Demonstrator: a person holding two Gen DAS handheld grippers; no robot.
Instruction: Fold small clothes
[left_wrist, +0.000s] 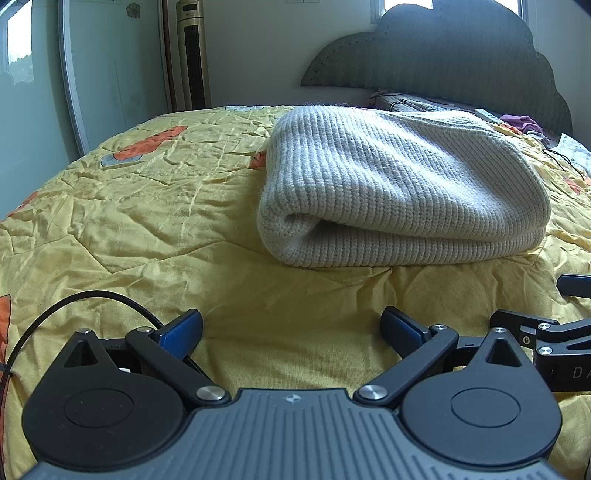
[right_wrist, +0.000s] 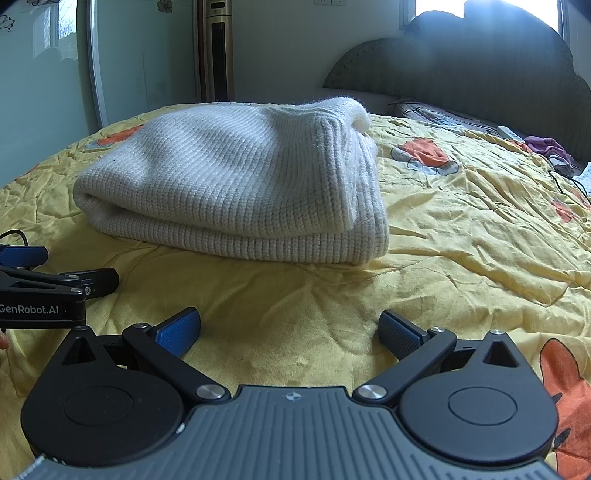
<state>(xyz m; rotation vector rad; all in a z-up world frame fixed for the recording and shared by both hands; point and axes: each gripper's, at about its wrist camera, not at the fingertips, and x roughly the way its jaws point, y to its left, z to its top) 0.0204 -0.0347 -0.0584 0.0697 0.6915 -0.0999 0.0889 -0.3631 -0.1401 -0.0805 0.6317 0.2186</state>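
A cream ribbed knit sweater (left_wrist: 399, 192) lies folded into a thick bundle on the yellow bedspread (left_wrist: 147, 206); the right wrist view shows the same sweater (right_wrist: 236, 188) ahead and slightly left. My left gripper (left_wrist: 291, 332) stands open over bare quilt, short of the sweater's near edge, nothing between its blue pads. My right gripper (right_wrist: 290, 332) is also open and empty, a little way before the bundle. Each gripper shows in the other's view: the right gripper (left_wrist: 561, 325) at the right edge, the left gripper (right_wrist: 48, 284) at the left edge.
The yellow quilt (right_wrist: 461, 236) with orange cartoon prints is wrinkled all over. A grey scalloped headboard (left_wrist: 461, 55), pillows, a purple cloth (left_wrist: 521, 122) and a white remote (left_wrist: 487, 115) sit at the far right. A tower fan (left_wrist: 192, 55) and a glass door stand behind the bed.
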